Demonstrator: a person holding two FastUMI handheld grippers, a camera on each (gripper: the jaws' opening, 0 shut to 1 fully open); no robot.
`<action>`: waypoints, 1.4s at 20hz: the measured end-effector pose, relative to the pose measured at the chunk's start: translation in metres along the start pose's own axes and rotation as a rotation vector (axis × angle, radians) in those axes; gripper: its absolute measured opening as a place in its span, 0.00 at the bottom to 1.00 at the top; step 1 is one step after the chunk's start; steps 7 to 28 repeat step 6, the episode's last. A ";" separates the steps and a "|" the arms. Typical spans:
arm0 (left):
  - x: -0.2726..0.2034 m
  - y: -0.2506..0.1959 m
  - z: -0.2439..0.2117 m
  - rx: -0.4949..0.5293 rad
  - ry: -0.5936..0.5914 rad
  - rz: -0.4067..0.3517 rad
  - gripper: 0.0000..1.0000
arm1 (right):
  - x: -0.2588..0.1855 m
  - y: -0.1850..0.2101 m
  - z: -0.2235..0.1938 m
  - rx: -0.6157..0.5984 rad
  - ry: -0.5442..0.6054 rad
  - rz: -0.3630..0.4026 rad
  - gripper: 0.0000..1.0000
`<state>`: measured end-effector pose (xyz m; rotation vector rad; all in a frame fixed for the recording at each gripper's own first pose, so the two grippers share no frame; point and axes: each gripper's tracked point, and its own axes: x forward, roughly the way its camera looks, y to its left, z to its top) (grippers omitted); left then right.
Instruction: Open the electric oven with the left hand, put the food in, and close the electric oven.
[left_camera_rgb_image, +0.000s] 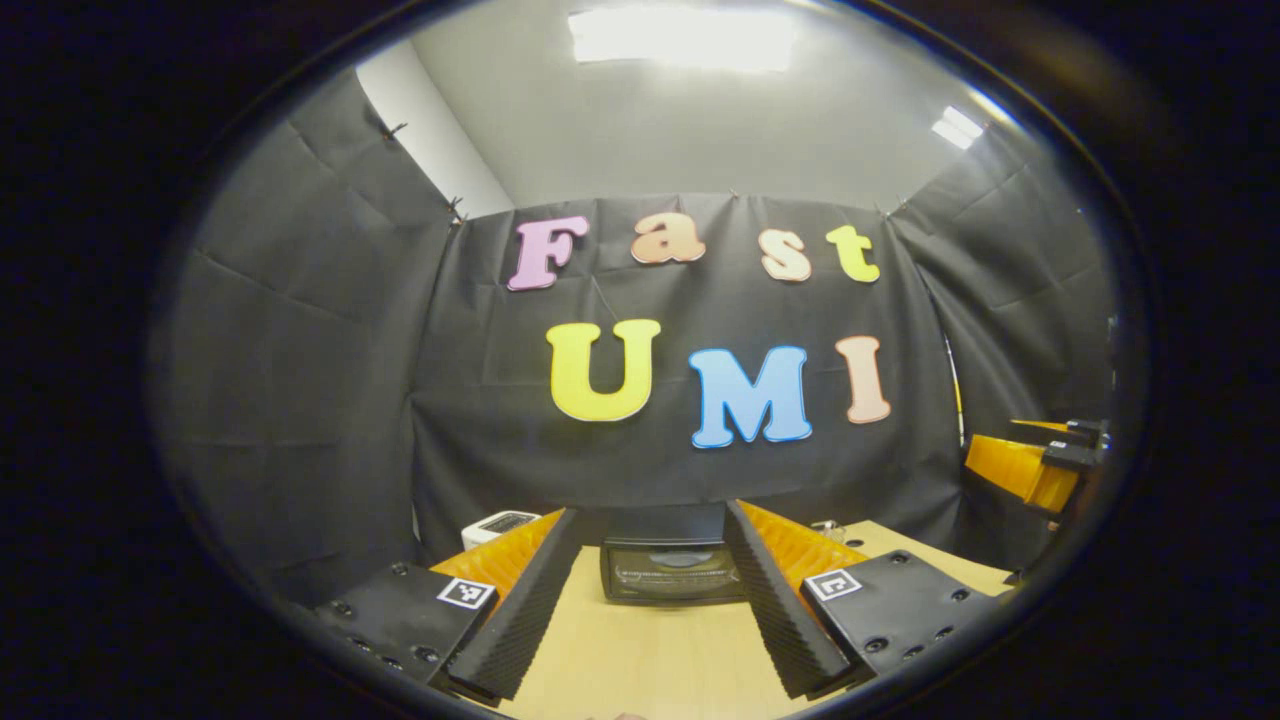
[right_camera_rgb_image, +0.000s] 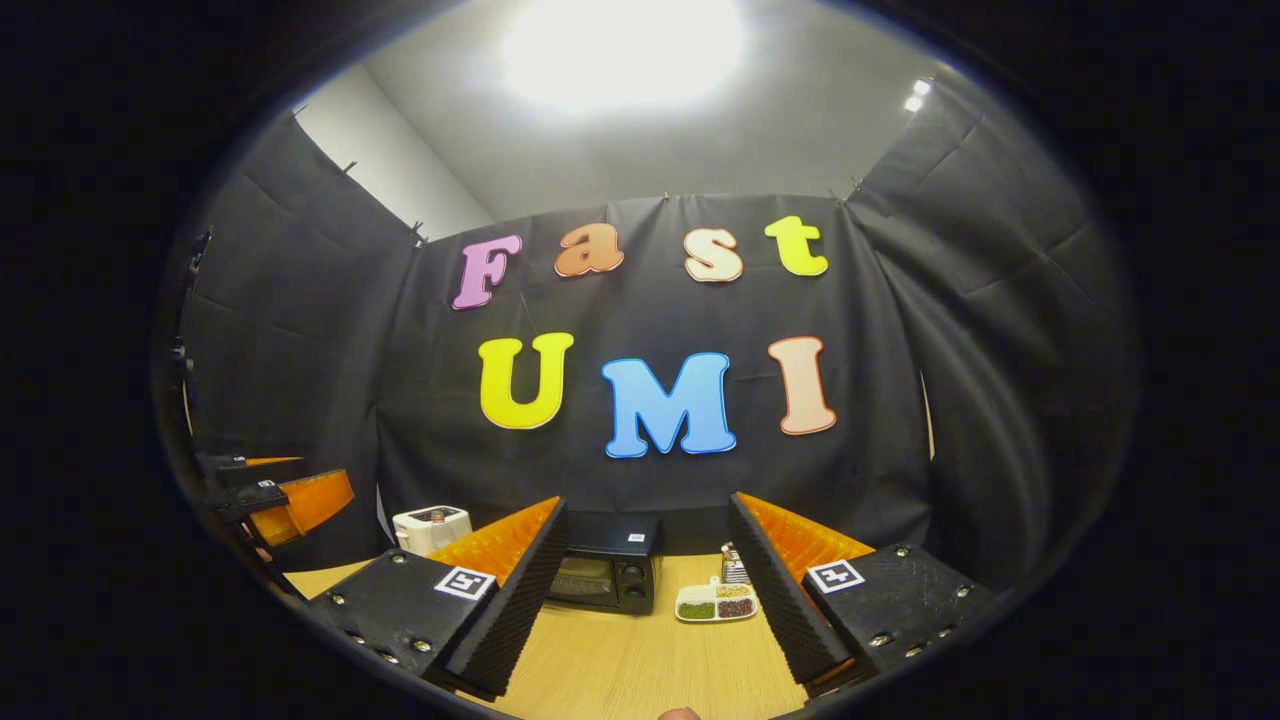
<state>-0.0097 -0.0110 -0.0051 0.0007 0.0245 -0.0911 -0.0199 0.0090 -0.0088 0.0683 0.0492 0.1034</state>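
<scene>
In the left gripper view, the left gripper (left_camera_rgb_image: 650, 640) is held above the wooden surface (left_camera_rgb_image: 640, 660) with its fingers (left_camera_rgb_image: 520, 610) spread wide apart and nothing between them. The electric oven (left_camera_rgb_image: 672, 568) is seen straight ahead at the far side of the surface, framed between the two fingers, with its door closed. A white appliance (left_camera_rgb_image: 497, 525) stands to the left of the oven, by the booth wall. The other gripper is glimpsed at the far right edge.

In the right gripper view, the right gripper (right_camera_rgb_image: 640, 625) is likewise held with its fingers (right_camera_rgb_image: 510, 610) parted and nothing gripped. The electric oven (right_camera_rgb_image: 605, 575) is seen at the far side, left of centre, partly hidden behind the left finger. A white divided dish of food (right_camera_rgb_image: 716, 603) lies on the surface (right_camera_rgb_image: 640, 670) just right of the oven. The white appliance (right_camera_rgb_image: 431, 528) stands farther left, and the left gripper (right_camera_rgb_image: 275, 500) is seen at the left edge.
</scene>
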 end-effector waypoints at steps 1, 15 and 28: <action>-0.003 0.003 0.000 -0.006 0.000 0.003 1.00 | 0.000 0.003 0.002 -0.002 -0.005 0.001 0.98; -0.009 0.016 -0.004 -0.022 0.004 0.012 1.00 | 0.001 0.022 0.011 0.004 -0.038 0.023 0.98; -0.009 0.016 -0.004 -0.022 0.004 0.012 1.00 | 0.001 0.022 0.011 0.004 -0.038 0.023 0.98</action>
